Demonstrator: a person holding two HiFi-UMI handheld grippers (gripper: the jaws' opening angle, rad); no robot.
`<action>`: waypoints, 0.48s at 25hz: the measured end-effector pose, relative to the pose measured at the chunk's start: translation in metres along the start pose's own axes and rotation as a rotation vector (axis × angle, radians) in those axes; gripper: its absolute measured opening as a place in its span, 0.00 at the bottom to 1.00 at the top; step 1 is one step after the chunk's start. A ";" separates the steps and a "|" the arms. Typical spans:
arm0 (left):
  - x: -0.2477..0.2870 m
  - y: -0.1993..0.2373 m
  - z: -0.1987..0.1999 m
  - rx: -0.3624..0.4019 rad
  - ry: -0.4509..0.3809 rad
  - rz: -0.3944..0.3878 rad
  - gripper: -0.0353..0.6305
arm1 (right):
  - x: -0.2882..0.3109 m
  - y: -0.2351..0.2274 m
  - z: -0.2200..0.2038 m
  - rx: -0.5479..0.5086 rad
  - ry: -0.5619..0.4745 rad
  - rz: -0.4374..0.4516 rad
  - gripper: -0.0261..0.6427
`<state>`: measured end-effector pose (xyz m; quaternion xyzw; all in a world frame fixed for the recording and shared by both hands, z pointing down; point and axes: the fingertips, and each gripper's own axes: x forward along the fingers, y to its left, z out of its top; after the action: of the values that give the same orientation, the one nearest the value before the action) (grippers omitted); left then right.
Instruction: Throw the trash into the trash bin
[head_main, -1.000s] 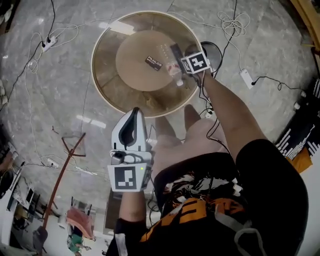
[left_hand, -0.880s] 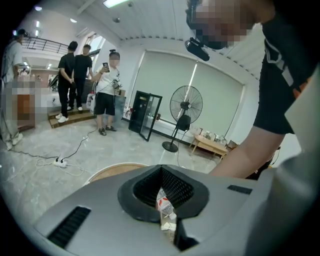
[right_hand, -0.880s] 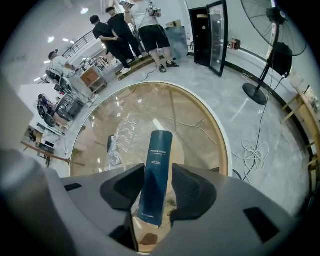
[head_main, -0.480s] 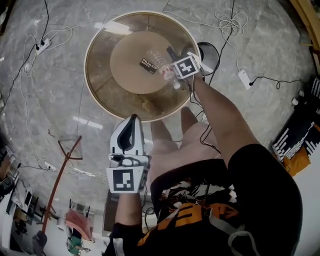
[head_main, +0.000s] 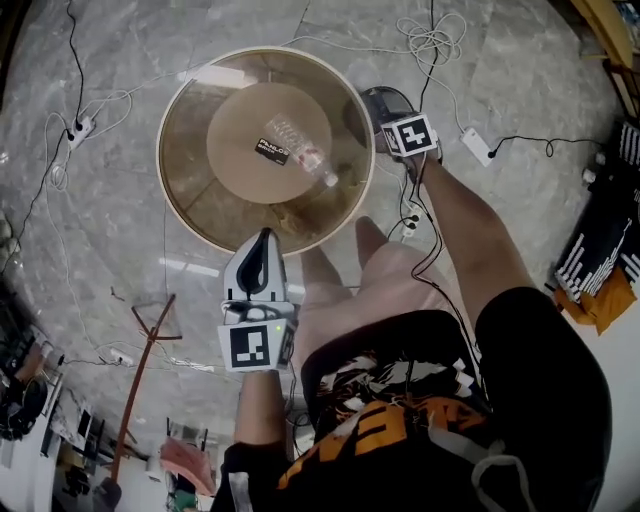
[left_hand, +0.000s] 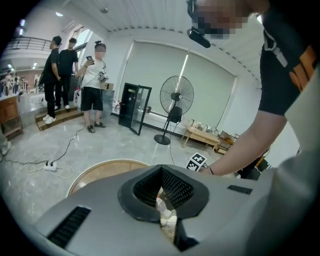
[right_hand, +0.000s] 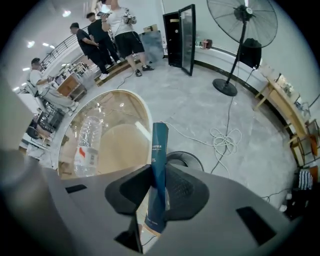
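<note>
In the right gripper view my right gripper (right_hand: 159, 192) has a flat dark-teal pack (right_hand: 159, 165) upright between its jaws, which are closing with the pads against it. It hangs over a round black trash bin (right_hand: 192, 159) that stands on the floor beside the table. From the head view the right gripper (head_main: 398, 125) covers most of the bin (head_main: 372, 100). A clear plastic bottle (head_main: 303, 150) lies on the round glass table (head_main: 190, 200) beside a dark label (head_main: 271, 151). My left gripper (head_main: 264, 243) is shut and empty at the table's near edge.
Cables and a white power strip (head_main: 476, 145) lie on the marble floor around the bin. A wooden stand (head_main: 140, 350) is at my left. A pedestal fan (right_hand: 235, 45), a black cabinet (right_hand: 180, 35) and several people (right_hand: 107, 35) are farther off.
My right gripper took the teal pack off the table and carried it right, to above the bin. The left gripper shifted slightly toward the table edge.
</note>
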<state>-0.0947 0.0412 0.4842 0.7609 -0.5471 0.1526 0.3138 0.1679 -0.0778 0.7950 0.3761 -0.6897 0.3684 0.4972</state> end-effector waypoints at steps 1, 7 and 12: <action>0.003 -0.005 0.003 0.017 0.006 -0.007 0.09 | -0.003 -0.014 -0.006 0.014 0.005 -0.014 0.19; 0.027 -0.037 0.010 0.079 0.043 -0.038 0.09 | -0.001 -0.060 -0.037 0.091 0.004 -0.030 0.20; 0.044 -0.058 0.010 0.115 0.060 -0.042 0.09 | 0.002 -0.073 -0.040 0.189 -0.055 0.002 0.42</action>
<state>-0.0264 0.0142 0.4836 0.7841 -0.5117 0.1999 0.2887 0.2484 -0.0756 0.8162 0.4305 -0.6657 0.4218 0.4399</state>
